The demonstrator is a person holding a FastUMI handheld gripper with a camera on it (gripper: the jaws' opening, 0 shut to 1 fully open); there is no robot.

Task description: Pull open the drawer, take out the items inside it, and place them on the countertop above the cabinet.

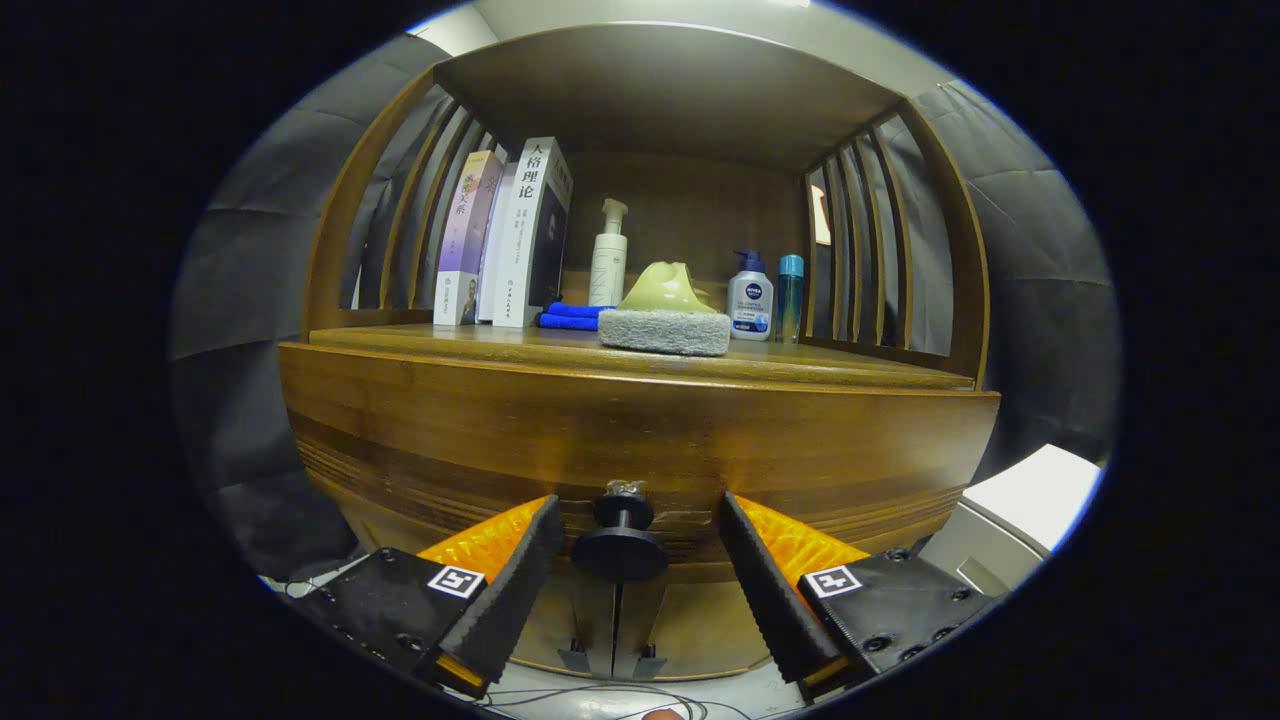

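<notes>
Item, nearest: my gripper, fingers spread apart either side of the drawer knob, neither touching it, placed so as to close on its stem. Knob: dark, round, disc-headed. Drawer: varnished wood, front flush, probably shut; contents hidden. Countertop above: a grey scrubbing sponge with moulded green handle, blue cloth, bottles, books.

Fingers spread, gap each side of drawer knob; countertop front free beside sponge.
</notes>
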